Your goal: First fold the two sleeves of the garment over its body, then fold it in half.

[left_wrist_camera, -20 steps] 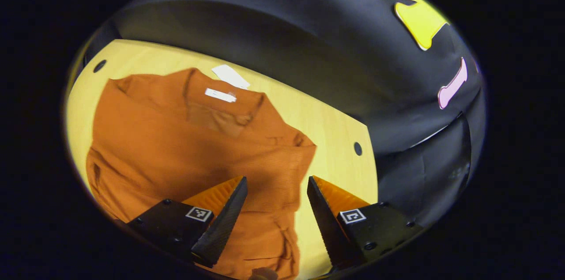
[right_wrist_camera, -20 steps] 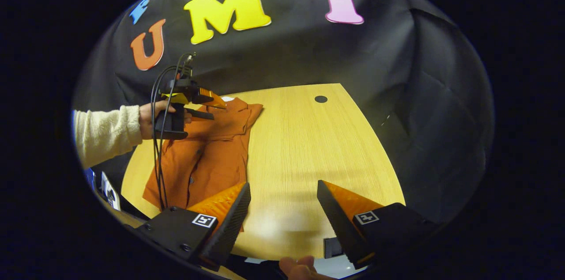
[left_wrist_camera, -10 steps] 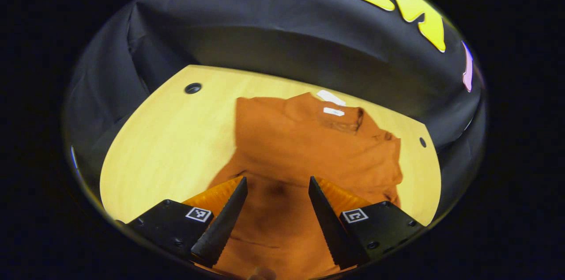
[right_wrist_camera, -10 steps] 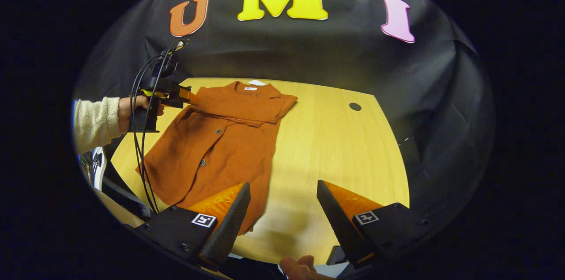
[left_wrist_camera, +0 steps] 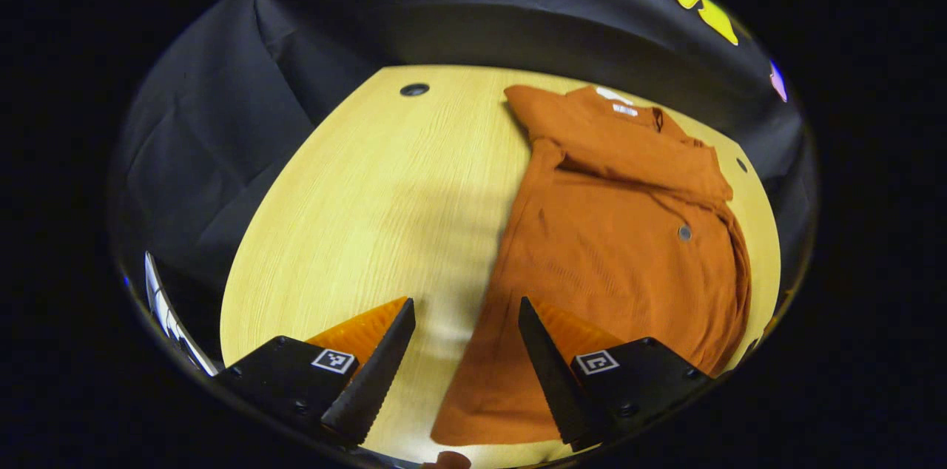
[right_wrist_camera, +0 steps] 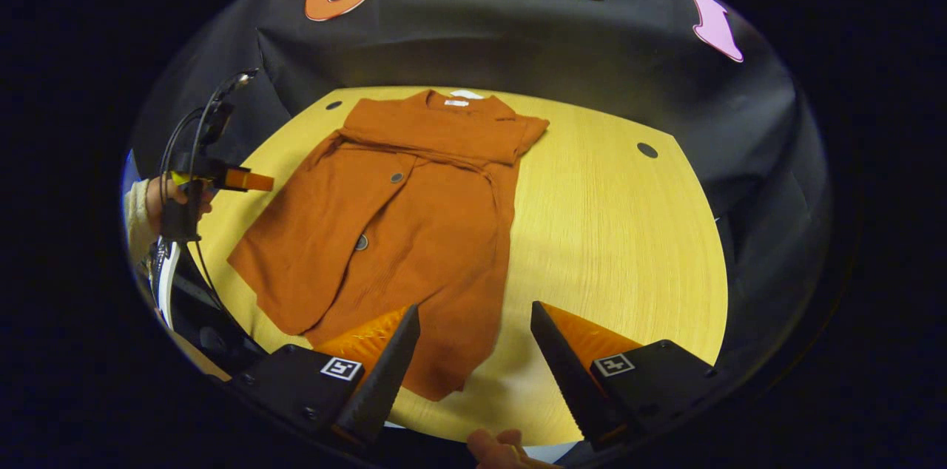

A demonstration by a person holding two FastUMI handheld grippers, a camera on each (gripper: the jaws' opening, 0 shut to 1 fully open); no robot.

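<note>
Both grippers have drawn back toward the near edge since a second ago, when the left one hovered up by the collar; now the whole garment shows at once. On the pale wooden tabletop (right_wrist_camera: 614, 232) the orange garment (right_wrist_camera: 414, 210) lies flat, collar toward the booth wall, hem toward the person, with both sleeves already laid across the chest as a band under the collar. What remains, by the look of it, is the fold in half. The left gripper (left_wrist_camera: 466, 351) hangs just over the hem's left corner, fingers spread and empty; the right gripper (right_wrist_camera: 473, 358) hangs over the opposite hem corner, likewise spread, holding nothing. To do this well, each should pinch one hem corner (both layers), lift together, and carry the hem evenly to the collar so the sleeves stay tucked.
</note>
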